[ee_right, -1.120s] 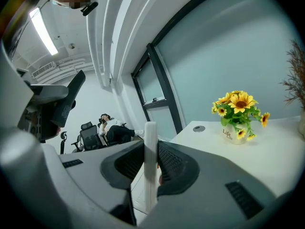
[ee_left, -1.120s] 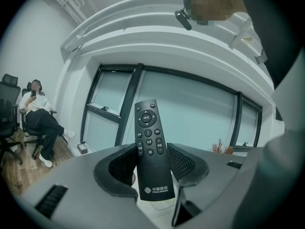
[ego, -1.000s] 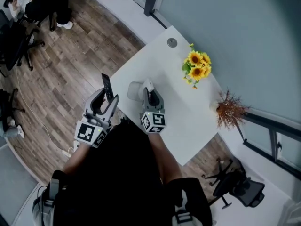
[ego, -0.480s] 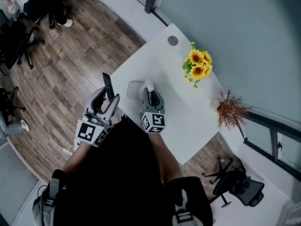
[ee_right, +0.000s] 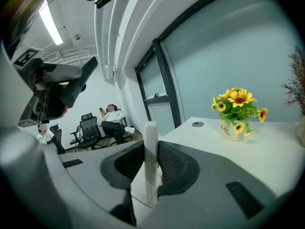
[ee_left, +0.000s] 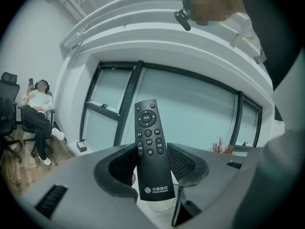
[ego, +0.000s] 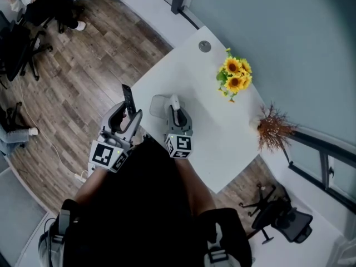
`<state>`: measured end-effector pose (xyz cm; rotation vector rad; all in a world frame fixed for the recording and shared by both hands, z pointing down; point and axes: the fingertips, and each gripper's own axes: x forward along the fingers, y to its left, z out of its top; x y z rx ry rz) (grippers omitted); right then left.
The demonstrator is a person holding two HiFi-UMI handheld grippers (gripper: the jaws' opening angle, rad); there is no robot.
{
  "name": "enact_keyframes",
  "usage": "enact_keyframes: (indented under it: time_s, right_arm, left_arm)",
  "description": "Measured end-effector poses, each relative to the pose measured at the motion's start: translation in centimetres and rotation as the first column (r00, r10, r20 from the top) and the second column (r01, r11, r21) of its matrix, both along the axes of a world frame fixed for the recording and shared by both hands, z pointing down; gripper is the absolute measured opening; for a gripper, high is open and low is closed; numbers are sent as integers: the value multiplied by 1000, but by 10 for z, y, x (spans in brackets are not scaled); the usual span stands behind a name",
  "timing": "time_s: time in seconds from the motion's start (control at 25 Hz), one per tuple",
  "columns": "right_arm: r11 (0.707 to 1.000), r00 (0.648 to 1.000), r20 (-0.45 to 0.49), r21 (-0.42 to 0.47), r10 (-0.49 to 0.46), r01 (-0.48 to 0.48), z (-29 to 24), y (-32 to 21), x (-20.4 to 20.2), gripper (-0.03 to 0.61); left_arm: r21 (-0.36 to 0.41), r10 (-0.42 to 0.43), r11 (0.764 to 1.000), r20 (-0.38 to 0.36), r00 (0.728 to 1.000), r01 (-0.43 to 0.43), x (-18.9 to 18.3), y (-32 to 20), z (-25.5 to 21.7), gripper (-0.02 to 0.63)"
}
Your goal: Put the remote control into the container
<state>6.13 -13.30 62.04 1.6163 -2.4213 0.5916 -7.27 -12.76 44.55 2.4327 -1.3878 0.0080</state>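
Head view: overhead, steeply down on white table (ego: pixel 222 143), left gripper (ego: pixel 128 117), right gripper (ego: pixel 176 111) (wearer's torso (ego: pixel 144 204) fills bottom) | left gripper view: close along own jaws, near-level, toward windows (ee_left: pixel 109 109) | right gripper view: likewise, toward sunflowers (ee_right: pixel 237 109) | shared: seemingly one seated person (ee_left: pixel 38 111)

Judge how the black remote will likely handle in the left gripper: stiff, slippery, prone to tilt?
The remote looks like a rigid plastic bar, so it probably won't flex. The left gripper clamps its lower end, and the button end sticks out past the fingers, so it could pivot if bumped. Its smooth shell may slip somewhat.
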Motion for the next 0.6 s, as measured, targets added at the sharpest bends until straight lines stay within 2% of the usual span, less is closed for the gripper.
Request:
enact_keyframes:
  time_s: [0.32, 0.44, 0.6]
  right_arm:
    - [1000, 999, -45, -24, -17, 16, 8, 5, -4, 87]
    - [1000, 999, -46, -27, -15, 13, 10, 5, -3, 87]
    - [999, 998, -58, -37, -20, 18, 11, 5, -2, 88]
  left_arm:
    - [-16, -14, 1000, 13, 1000, 14, -7, 4, 5, 206]
    - [5, -15, 1000, 0, 1000, 15, -7, 2, 2, 206]
    - [-22, -19, 1000, 13, 1000, 19, -8, 4, 7, 206]
